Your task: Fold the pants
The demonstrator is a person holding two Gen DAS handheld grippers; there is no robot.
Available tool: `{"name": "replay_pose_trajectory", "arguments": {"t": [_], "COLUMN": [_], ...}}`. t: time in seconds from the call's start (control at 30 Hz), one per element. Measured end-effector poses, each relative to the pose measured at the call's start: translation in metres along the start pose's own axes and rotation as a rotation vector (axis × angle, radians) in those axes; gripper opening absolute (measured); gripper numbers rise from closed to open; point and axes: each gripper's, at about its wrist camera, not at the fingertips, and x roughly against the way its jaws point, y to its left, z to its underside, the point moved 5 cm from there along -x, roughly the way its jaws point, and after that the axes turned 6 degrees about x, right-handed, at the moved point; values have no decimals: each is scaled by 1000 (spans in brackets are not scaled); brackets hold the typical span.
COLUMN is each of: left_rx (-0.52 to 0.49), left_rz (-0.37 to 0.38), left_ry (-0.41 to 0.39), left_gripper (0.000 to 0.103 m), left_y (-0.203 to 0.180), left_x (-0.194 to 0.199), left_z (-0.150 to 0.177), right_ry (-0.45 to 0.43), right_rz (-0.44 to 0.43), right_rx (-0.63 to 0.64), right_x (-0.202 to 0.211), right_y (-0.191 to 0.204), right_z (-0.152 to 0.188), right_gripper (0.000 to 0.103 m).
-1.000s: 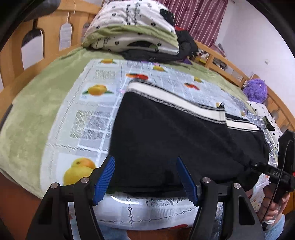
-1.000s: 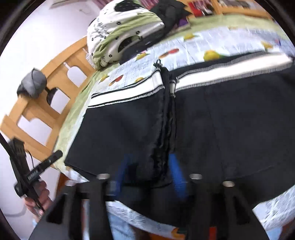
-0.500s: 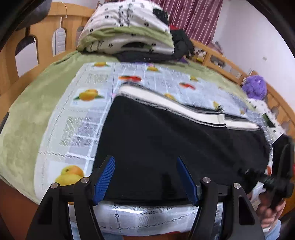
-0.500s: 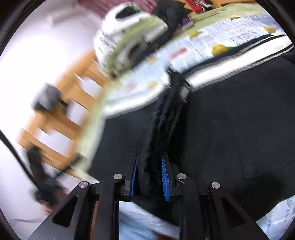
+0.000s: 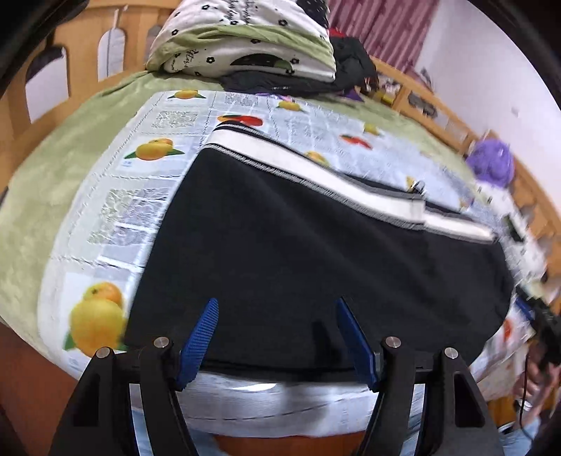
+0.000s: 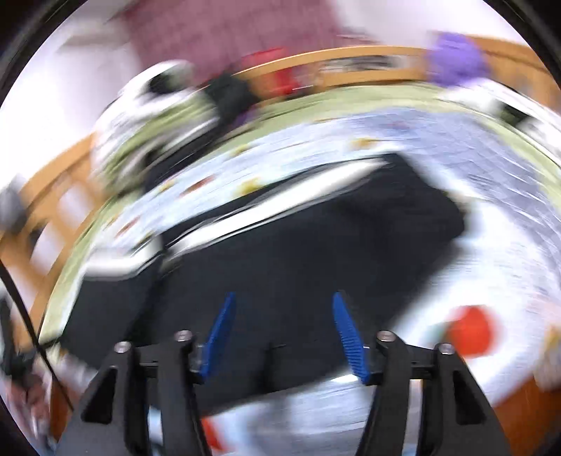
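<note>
Right gripper [image 6: 280,333] now released from black white-waistband pants [image 5: 298,252], jaws spread; left gripper [image 5: 277,336] also spread, hovering over hem.

A white cloth with fruit pictures [image 5: 168,140] lies on top of a green blanket [image 5: 70,147]. At the far end of the cloth sits a pile of folded bedding [image 5: 245,45], white and green with little black flowers. A wooden bed rail [image 5: 87,42] stands behind the pile. A fuzzy purple toy [image 5: 491,165] rests past the cloth's right side. Red curtains [image 5: 378,24] hang behind the pile.
</note>
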Motion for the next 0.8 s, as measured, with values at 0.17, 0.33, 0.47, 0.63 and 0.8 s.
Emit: {"name": "replay_pose_trajectory", "arguments": {"t": [0.17,0.33,0.47,0.63,0.8], "left_rx": [89,91,36,3,7], "left_rz": [84,106,91,76,70], "left_ry": [-9,22,12,-24,-32], "left_gripper": [67,67,66,66,66], "left_y": [-32,-82,-119,-147,-147], "left_x": [-16,-42,-50,-45,-36], "left_z": [5,7,5,-2,-2], "right_ry": [121,102,62,52,142], "right_rz": [-38,-91,-202,-90,-82], "right_rx": [-205,-185,-164,-85,23], "right_x": [-51,-85,-71,-59,-52], "right_y": [-79,-64,-76,-104,-109], "right_z": [-10,-34,-50,-43,-32], "right_gripper": [67,67,38,38,51]}}
